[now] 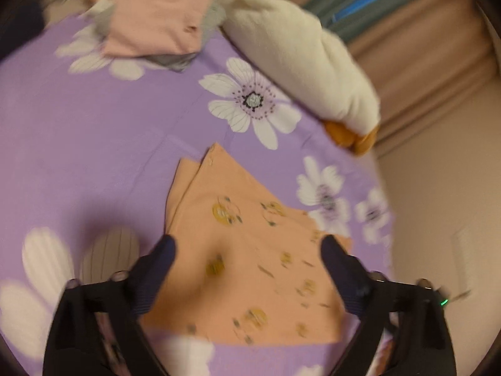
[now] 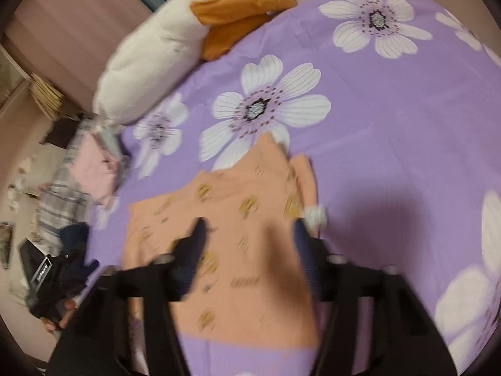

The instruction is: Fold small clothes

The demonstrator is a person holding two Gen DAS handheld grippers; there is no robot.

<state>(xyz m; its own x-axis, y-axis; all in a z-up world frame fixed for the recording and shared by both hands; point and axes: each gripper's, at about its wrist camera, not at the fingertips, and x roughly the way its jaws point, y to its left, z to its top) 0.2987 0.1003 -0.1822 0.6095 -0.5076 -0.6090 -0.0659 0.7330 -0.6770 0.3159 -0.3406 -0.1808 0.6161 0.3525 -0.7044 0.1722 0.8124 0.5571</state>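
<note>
**Peach garment flat on the bed, both grippers above it with jaws apart**

One peach garment (image 1: 247, 250), printed with small yellow motifs, lying flat on the purple floral bedsheet (image 1: 109, 125), folded at least once: a second layer peeking out along one edge. In the right wrist view, same garment (image 2: 238, 219) below the fingers, near the middle of the sheet (image 2: 407, 125).

Two grippers. Left gripper (image 1: 247, 244) over the garment, jaws wide apart, nothing clamped, cloth visible between the fingers but not pressed. Right gripper (image 2: 249, 228) likewise over the garment, jaws apart, nothing gripped. Both views motion-blurred.

One folded stack (image 1: 156, 15) further off near the sheet's far edge: a pink piece on top, grey beneath. Same stack (image 2: 94, 172) in the right view at the bed's side, pink over striped grey cloth. Exact number of pieces in it impossible to count.

One white plush toy (image 1: 300, 56) with orange parts, lying along the bed's edge, well apart from the garment. Also in the right view (image 2: 150, 50).

A dark device (image 2: 40, 269) at the lower left of the right view, bearing a small white label; lettering too blurred to read. No other writing legible.

Open purple sheet on all sides of the garment; widest free stretch beyond it toward the large white flowers. Bed edge near the plush toy and beside the stack.
</note>
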